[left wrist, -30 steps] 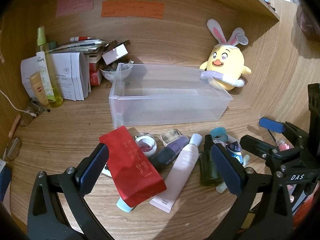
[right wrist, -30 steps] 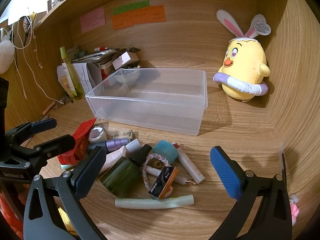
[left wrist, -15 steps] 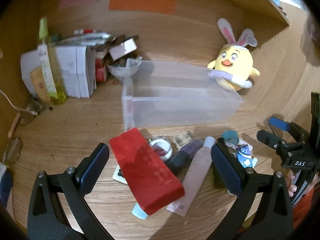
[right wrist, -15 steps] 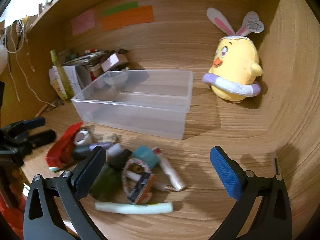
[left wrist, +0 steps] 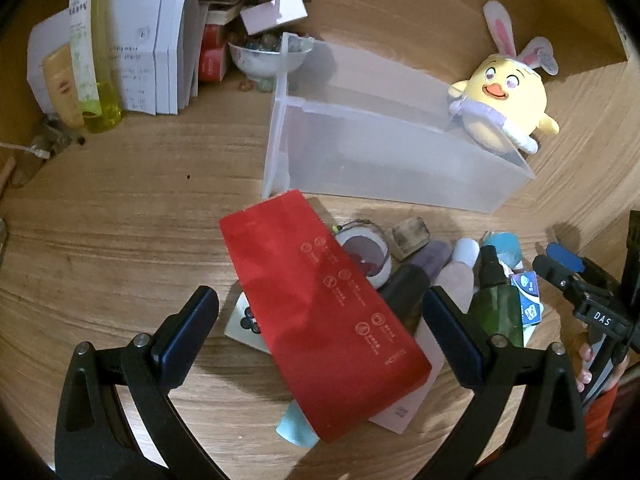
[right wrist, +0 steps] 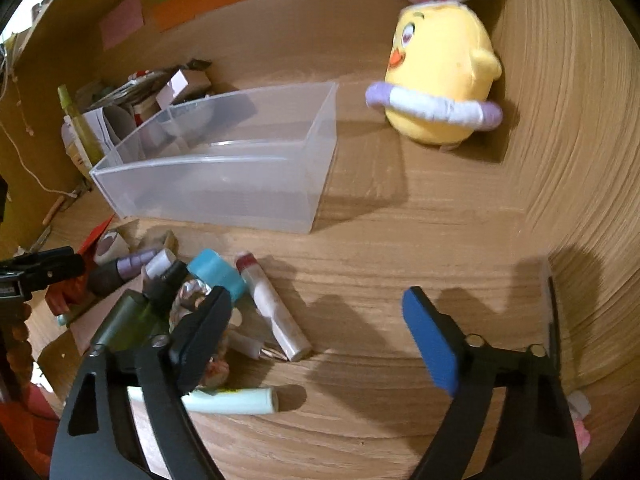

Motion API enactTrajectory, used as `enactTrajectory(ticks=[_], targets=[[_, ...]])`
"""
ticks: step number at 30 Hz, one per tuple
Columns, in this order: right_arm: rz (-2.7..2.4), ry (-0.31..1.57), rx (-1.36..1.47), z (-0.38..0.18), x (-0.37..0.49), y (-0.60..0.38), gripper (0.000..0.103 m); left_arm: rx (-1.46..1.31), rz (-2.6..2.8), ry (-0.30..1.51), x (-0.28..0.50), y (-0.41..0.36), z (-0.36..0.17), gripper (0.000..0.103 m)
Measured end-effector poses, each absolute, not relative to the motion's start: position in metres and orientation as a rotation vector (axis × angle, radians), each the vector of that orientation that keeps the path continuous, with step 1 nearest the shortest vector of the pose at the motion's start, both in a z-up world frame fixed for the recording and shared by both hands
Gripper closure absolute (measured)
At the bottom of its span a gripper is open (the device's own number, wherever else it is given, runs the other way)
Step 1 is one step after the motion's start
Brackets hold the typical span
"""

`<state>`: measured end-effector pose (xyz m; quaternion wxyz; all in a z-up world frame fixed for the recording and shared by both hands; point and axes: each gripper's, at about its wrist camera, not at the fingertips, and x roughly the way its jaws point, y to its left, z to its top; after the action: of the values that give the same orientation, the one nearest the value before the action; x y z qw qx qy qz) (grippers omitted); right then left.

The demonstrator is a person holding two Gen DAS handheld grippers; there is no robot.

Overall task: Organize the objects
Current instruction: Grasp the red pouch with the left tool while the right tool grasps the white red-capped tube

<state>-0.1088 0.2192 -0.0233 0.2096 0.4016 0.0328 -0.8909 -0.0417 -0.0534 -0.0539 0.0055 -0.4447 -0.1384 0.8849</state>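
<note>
Now the left gripper [left wrist: 318,322] has its fingers spread wide around the red pouch [left wrist: 320,316], not touching it. Likewise spread, the right gripper [right wrist: 316,338] hangs near the white tube [right wrist: 274,308]. Farther back stands the clear box [right wrist: 224,184].

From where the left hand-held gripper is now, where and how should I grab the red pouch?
Probably across the red pouch at its middle, coming straight down from above. It is flat and long, lying propped on the pile of tubes, and the open left hand-held gripper already straddles its two long edges. Pinching those edges avoids the white tube underneath.
</note>
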Motion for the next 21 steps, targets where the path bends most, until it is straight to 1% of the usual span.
enactTrajectory(ticks=[2,3,4,5,6,7,8,12,14,17,19,21], targets=[[-2.469,0.098,1.109,-0.024,-0.108,0.218,0.026,-1.391,2.777,-0.434,-0.040,-0.053,-0.055,0.000],[-2.462,0.103,1.108,-0.024,-0.109,0.217,0.030,-1.390,2.779,-0.435,-0.039,-0.054,-0.056,0.000],[-2.456,0.108,1.113,-0.025,-0.110,0.215,0.032,-1.389,2.780,-0.438,-0.038,-0.054,-0.056,0.004],[-2.447,0.113,1.122,-0.026,-0.112,0.214,0.037,-1.392,2.775,-0.439,-0.037,-0.055,-0.056,0.011],[-2.438,0.111,1.134,-0.027,-0.114,0.214,0.043,-1.393,2.767,-0.441,-0.037,-0.055,-0.057,0.015],[-2.432,0.105,1.142,-0.029,-0.117,0.213,0.045,-1.395,2.762,-0.442,-0.037,-0.056,-0.057,0.017],[-2.420,0.089,1.151,-0.030,-0.119,0.214,0.047,-1.393,2.760,-0.448,-0.036,-0.057,-0.058,0.018],[-2.400,0.121,1.164,-0.031,-0.122,0.210,0.048,-1.383,2.763,-0.463,-0.033,-0.062,-0.058,0.020],[-2.370,0.160,1.170,-0.033,-0.120,0.205,0.048,-1.374,2.773,-0.471,-0.031,-0.067,-0.057,0.026],[-2.358,0.240,1.184,-0.037,-0.120,0.197,0.048,-1.369,2.779,-0.490,-0.029,-0.074,-0.058,0.029],[-2.350,0.256,1.197,-0.041,-0.122,0.193,0.052,-1.370,2.775,-0.513,-0.028,-0.078,-0.060,0.030],[-2.354,0.270,1.190,-0.042,-0.123,0.191,0.061,-1.362,2.784,-0.514,-0.026,-0.081,-0.060,0.031]])
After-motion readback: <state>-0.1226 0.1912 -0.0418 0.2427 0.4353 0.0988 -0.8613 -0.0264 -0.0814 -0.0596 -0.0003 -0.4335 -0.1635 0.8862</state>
